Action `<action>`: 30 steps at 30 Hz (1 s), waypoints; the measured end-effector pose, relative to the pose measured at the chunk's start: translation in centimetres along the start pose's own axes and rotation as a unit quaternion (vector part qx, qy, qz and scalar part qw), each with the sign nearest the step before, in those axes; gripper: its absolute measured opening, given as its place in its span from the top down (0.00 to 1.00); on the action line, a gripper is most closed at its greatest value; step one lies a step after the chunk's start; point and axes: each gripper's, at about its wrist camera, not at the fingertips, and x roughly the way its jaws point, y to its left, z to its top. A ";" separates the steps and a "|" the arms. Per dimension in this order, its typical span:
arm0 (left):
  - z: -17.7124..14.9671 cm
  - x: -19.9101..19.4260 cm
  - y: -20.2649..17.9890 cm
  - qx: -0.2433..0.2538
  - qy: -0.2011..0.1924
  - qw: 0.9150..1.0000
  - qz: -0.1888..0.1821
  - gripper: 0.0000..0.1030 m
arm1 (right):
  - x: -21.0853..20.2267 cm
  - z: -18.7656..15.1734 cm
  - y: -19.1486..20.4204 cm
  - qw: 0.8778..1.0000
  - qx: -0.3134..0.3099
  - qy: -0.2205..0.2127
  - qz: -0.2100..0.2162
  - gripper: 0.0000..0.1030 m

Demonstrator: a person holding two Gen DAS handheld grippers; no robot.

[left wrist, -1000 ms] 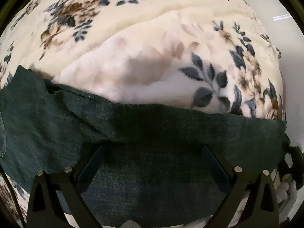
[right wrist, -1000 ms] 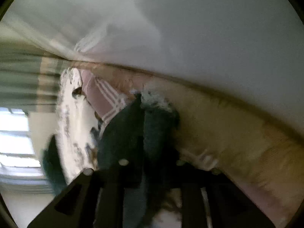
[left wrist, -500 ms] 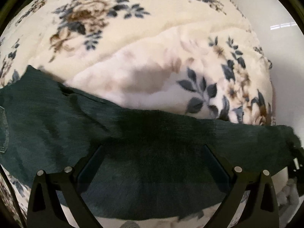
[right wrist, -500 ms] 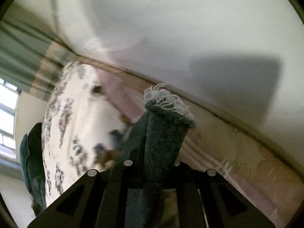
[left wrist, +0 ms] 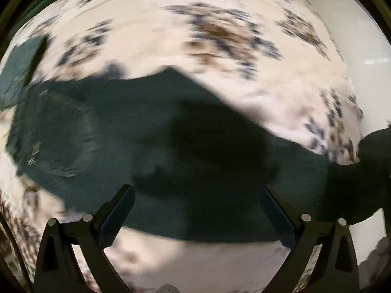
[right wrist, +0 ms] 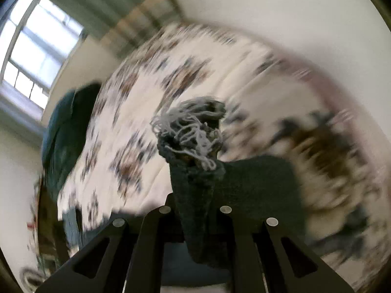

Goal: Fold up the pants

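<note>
Over on the left, the left tongs (left wrist: 195, 210) stand wide open above the dark green pants (left wrist: 171, 131), gripping nothing; the pants lie spread across the floral bed cover (left wrist: 220, 24). They look soft, heavyish denim that will sag, best taken at hem or waistband. The right tongs (right wrist: 195, 210) pinch the frayed hem (right wrist: 190, 131) shut, and only another dark garment (right wrist: 63, 131) lies near the bed's edge.

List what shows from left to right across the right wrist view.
Window → dark green garment at the bed's edge → frayed pant hem, pinched in the right gripper → floral blanket → white wall.
</note>
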 end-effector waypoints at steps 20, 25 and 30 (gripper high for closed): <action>0.5 -2.4 13.2 -0.113 -0.009 0.993 -0.045 0.00 | 12.5 -14.9 14.5 0.970 -0.059 0.216 0.098 0.19; 3.0 1.4 8.0 -0.091 0.060 0.985 -0.134 0.00 | 6.0 -11.2 8.2 0.984 -0.006 0.170 0.056 0.19; 3.3 7.0 2.9 -0.020 0.131 0.987 -0.091 0.05 | 3.8 -9.0 0.4 0.987 0.050 0.152 -0.010 0.19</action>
